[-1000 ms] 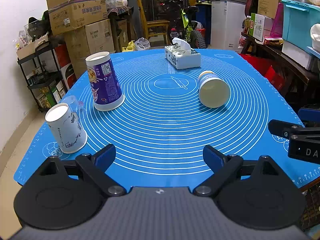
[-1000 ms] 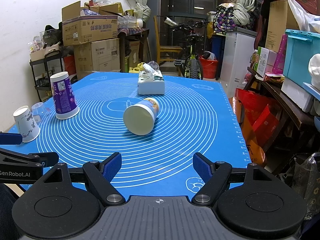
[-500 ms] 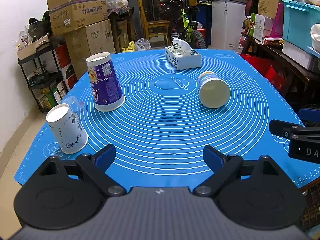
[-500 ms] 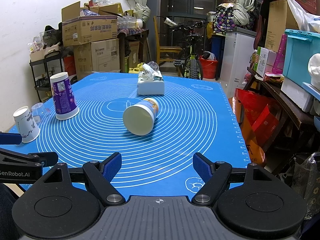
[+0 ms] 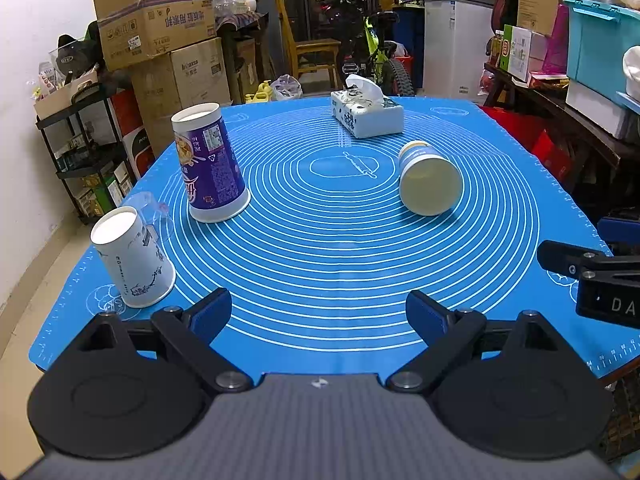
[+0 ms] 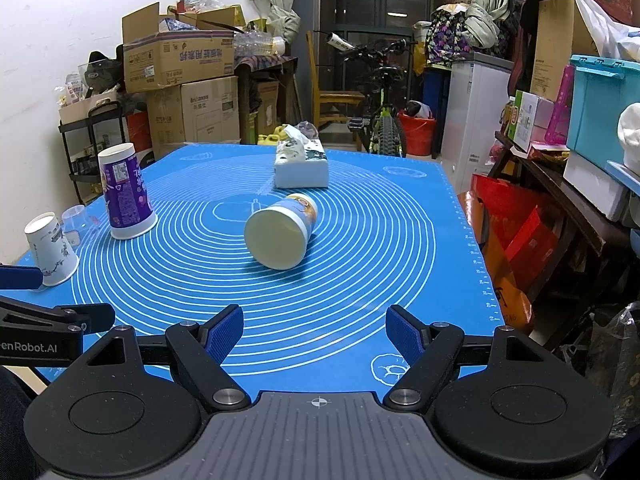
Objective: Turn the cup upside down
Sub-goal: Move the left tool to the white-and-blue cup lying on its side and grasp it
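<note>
A cream paper cup lies on its side on the blue mat, its mouth facing me; it also shows in the right wrist view. A purple cup stands upside down at the left, seen too in the right wrist view. A white cup with ink drawings stands upside down at the near left, also in the right wrist view. My left gripper is open and empty over the near edge. My right gripper is open and empty, short of the lying cup.
A tissue box sits at the far middle of the mat. A small clear glass stands behind the white cup. Cardboard boxes and a shelf stand left; a bicycle, fridge and storage bins crowd the back and right.
</note>
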